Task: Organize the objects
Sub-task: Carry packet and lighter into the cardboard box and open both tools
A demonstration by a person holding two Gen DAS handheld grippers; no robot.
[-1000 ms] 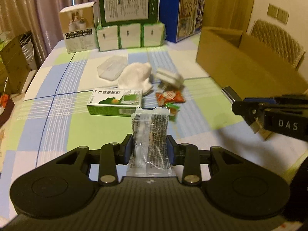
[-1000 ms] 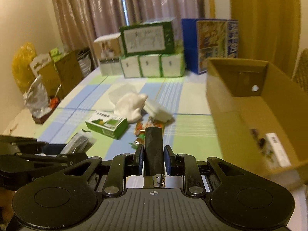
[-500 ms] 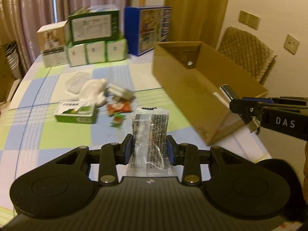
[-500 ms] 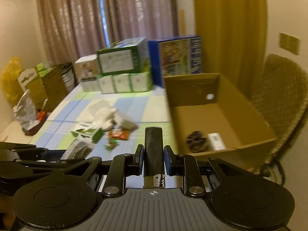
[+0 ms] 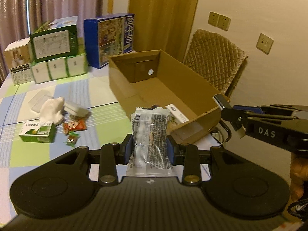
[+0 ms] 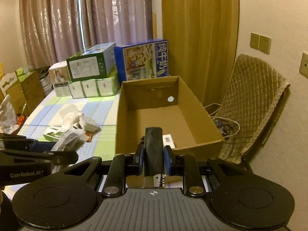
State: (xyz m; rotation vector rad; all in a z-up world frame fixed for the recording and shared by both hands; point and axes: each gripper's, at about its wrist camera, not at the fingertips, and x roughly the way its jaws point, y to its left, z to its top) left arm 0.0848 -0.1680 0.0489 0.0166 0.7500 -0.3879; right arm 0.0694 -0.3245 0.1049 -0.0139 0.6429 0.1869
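The left gripper (image 5: 150, 150) is clenched on a clear printed sachet (image 5: 150, 136) that stands upright between its pads. The right gripper (image 6: 154, 158) grips a black lighter (image 6: 153, 150) — metal end toward the camera. Both hover at the near edge of the open cardboard box (image 6: 198, 104), where a white barcoded packet (image 5: 177, 113) lies. Farther left on the checked tablecloth (image 5: 80, 88) sit a green carton (image 5: 36, 133) and a white cloth (image 5: 53, 108).

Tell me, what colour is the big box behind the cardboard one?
The big box is blue, clearest in the right wrist view.
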